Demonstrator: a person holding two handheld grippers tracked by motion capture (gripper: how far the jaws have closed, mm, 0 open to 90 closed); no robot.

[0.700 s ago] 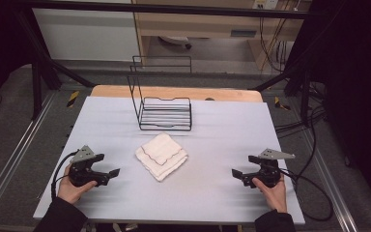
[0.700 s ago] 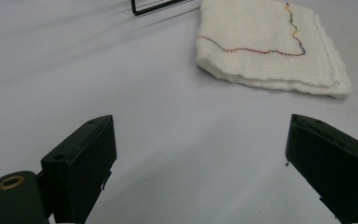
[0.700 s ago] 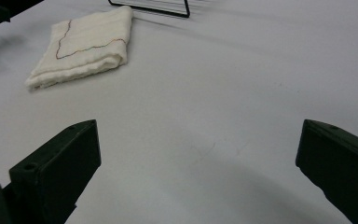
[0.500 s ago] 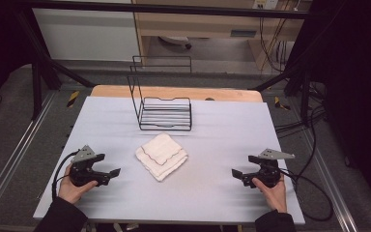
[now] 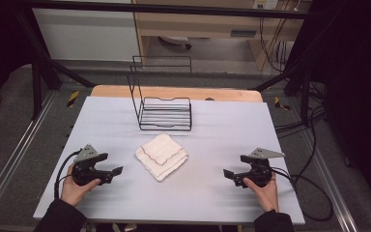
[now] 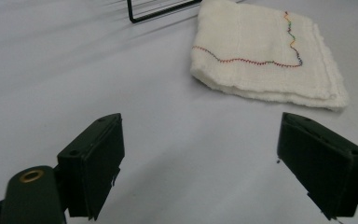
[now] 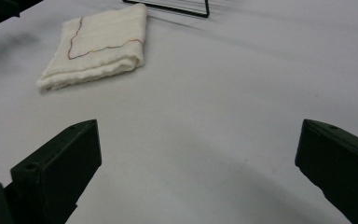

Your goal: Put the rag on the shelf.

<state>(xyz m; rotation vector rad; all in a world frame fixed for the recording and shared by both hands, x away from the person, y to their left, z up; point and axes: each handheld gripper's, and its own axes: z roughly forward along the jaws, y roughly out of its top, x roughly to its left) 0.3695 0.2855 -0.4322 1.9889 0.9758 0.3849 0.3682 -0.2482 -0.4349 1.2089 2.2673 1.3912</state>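
While the high view takes in the whole desk (image 5: 212,198), the folded white cloth (image 5: 161,155) lies at the centre of the frame, just below the black wire rack (image 5: 165,113) standing toward the upper middle. The left gripper (image 5: 115,166) rests at lower left of that frame and the right gripper (image 5: 228,170) at lower right, each in a hand, both well apart from the cloth and pointing inward toward it.

The left gripper view brings out detail the high view cannot resolve: the cloth (image 6: 265,58), in the upper right of the frame, is several layers thick and carries a line of multicoloured stitching across its top face. A corner of the rack (image 6: 161,11) crosses the upper edge. Its fingers (image 6: 93,163) stand wide apart with bare desk between them, holding nothing.

The right gripper view shows the cloth (image 7: 100,44) from the opposite side, in the upper left, with its rounded fold edge facing the camera and the rack's base bar (image 7: 177,9) at top. Its fingers (image 7: 58,172) are likewise spread wide and empty.
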